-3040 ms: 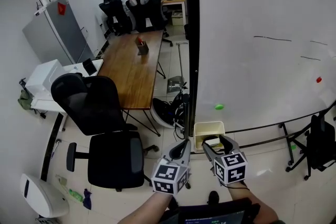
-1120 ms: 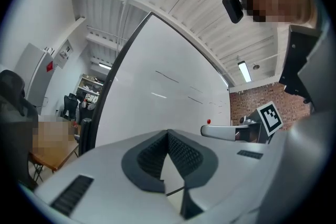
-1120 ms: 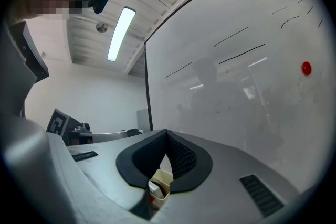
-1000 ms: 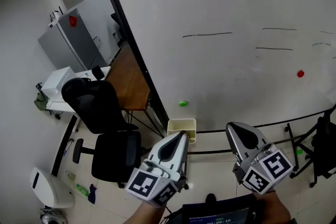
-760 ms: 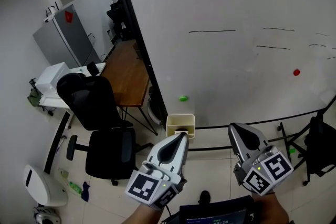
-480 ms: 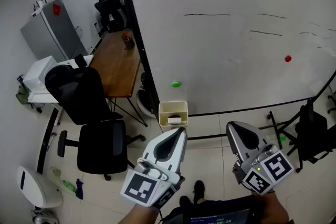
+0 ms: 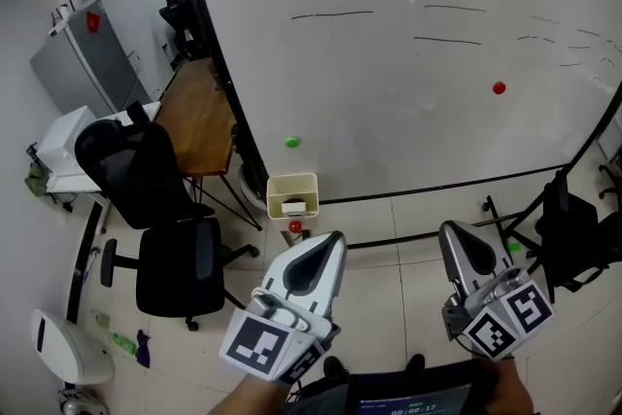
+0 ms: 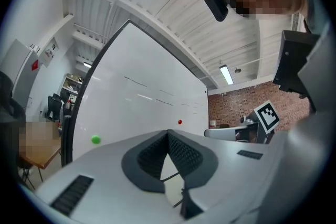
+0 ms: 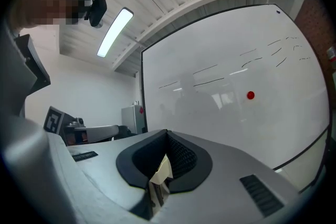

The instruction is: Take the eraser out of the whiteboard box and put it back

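The eraser (image 7: 294, 206) lies inside the cream whiteboard box (image 7: 275, 192), which hangs at the lower left edge of the whiteboard (image 7: 408, 112), under a green magnet (image 7: 292, 142) and just above a small red thing (image 7: 295, 227). Both grippers hang well short of the box: the left gripper (image 7: 333, 238) has its jaws pressed tip to tip and grips nothing, and the right gripper (image 7: 453, 230) is closed the same way, with only a pale sliver that I cannot identify showing behind its tips. A black office chair (image 7: 155, 199) and a wooden table (image 7: 194, 121) stand off to the left.
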{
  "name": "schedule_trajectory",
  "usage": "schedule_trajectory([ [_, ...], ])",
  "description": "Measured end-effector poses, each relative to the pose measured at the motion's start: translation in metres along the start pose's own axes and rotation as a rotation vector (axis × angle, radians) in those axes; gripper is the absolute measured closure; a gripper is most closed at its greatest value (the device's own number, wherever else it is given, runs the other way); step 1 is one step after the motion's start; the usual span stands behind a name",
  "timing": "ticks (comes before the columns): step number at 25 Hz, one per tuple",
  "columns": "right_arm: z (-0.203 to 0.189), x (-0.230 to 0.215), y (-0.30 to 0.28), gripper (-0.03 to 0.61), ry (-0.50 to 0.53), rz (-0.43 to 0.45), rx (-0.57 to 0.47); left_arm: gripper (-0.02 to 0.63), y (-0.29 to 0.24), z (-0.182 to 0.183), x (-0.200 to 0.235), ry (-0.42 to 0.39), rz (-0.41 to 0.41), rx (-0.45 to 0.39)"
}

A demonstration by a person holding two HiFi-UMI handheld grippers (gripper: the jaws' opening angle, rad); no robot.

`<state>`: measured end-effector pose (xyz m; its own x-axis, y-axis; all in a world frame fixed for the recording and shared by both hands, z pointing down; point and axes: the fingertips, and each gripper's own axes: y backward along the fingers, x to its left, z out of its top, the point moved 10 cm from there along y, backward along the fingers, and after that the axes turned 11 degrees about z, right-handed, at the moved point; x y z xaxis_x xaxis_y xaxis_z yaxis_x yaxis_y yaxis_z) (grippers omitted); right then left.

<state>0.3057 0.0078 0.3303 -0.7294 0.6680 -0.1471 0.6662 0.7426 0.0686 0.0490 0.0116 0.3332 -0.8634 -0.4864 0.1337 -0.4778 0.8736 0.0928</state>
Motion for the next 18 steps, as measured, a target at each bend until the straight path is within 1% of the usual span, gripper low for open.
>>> schedule_trajectory([
  [3,0.009,-0.016,0.039,0.571,0.011,0.027,-0.004,0.603,-0.004,0.003,-0.042,-0.023,0.014,-0.014],
  [6,0.024,-0.039,0.080,0.571,0.022,0.048,-0.005,0.603,-0.012,0.003,-0.086,-0.027,0.041,-0.022],
  [10,0.038,-0.069,0.128,0.571,0.031,0.053,-0.021,0.603,-0.024,-0.001,-0.138,-0.040,0.039,-0.021],
  [14,0.046,-0.083,0.155,0.571,0.044,0.071,-0.027,0.603,-0.029,-0.006,-0.172,-0.034,0.047,-0.017],
  [18,0.046,-0.091,0.175,0.571,0.039,0.068,-0.037,0.603,-0.033,-0.008,-0.193,-0.043,0.040,-0.018],
])
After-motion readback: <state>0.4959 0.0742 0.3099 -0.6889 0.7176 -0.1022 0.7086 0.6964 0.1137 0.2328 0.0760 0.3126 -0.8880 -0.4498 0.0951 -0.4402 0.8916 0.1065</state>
